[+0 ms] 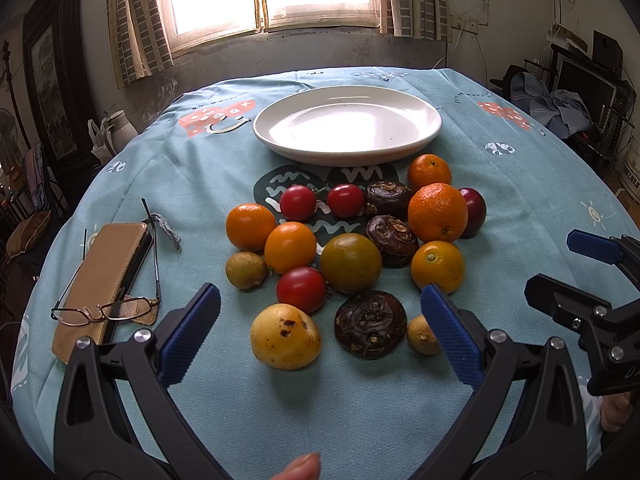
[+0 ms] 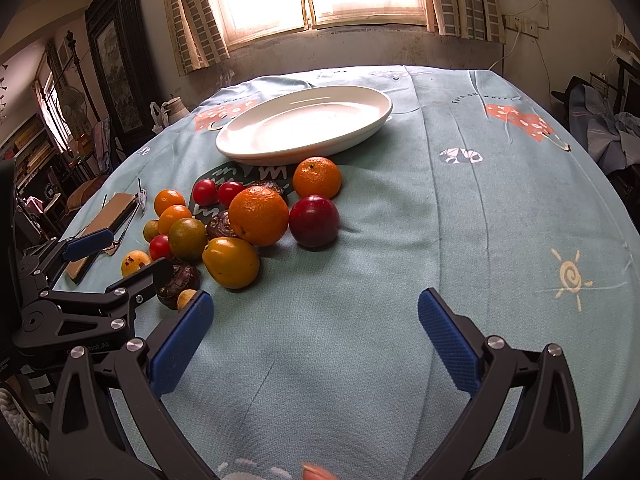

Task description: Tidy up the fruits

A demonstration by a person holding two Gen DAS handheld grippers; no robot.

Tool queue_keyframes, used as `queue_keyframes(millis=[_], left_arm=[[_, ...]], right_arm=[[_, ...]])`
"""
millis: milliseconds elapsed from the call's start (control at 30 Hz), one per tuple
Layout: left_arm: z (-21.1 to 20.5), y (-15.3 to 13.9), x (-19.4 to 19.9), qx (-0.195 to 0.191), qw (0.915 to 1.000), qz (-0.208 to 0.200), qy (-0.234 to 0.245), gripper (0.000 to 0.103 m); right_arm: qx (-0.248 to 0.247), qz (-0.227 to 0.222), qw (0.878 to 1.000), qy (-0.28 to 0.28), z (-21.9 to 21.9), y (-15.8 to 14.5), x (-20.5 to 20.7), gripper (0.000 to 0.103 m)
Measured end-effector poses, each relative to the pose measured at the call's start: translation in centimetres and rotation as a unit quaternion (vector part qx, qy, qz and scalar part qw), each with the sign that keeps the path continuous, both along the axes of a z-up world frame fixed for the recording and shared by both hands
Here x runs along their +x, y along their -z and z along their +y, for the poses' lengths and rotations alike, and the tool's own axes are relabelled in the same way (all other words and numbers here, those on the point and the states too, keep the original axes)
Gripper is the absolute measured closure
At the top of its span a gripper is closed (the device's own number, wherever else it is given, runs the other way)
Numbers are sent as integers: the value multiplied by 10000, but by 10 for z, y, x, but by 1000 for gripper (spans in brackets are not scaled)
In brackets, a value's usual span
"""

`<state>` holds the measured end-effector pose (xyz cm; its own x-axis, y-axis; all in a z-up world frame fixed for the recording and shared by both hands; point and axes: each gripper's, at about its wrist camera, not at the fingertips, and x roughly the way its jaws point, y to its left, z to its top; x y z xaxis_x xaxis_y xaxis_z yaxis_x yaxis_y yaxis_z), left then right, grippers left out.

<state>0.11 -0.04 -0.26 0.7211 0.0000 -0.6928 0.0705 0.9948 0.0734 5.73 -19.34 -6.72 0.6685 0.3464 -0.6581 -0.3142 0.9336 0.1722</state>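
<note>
A heap of fruit lies on the blue tablecloth in front of an empty white plate [image 1: 347,124]: several oranges such as the big one [image 1: 437,211], red tomatoes [image 1: 301,289], dark water chestnuts [image 1: 371,324], a yellow fruit [image 1: 285,335], a green-orange citrus [image 1: 350,263] and a dark red plum [image 1: 474,211]. My left gripper [image 1: 320,334] is open and empty, its jaws either side of the nearest fruits. My right gripper [image 2: 316,340] is open and empty over bare cloth, right of the heap; the plum [image 2: 314,221], big orange [image 2: 258,215] and plate [image 2: 304,124] lie ahead of it.
A brown case [image 1: 102,284] with folded glasses [image 1: 104,308] lies at the left of the table. The right gripper shows at the right edge of the left wrist view [image 1: 592,276]. Furniture and clutter surround the round table; a window is behind.
</note>
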Motion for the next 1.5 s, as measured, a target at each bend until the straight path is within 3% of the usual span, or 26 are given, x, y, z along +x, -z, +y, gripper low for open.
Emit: queue_keyframes(millis=[1500], left_arm=[[0, 5, 1, 5, 10000, 39, 14, 2]], right_arm=[[2, 91, 9999, -97, 4, 3, 1, 1]])
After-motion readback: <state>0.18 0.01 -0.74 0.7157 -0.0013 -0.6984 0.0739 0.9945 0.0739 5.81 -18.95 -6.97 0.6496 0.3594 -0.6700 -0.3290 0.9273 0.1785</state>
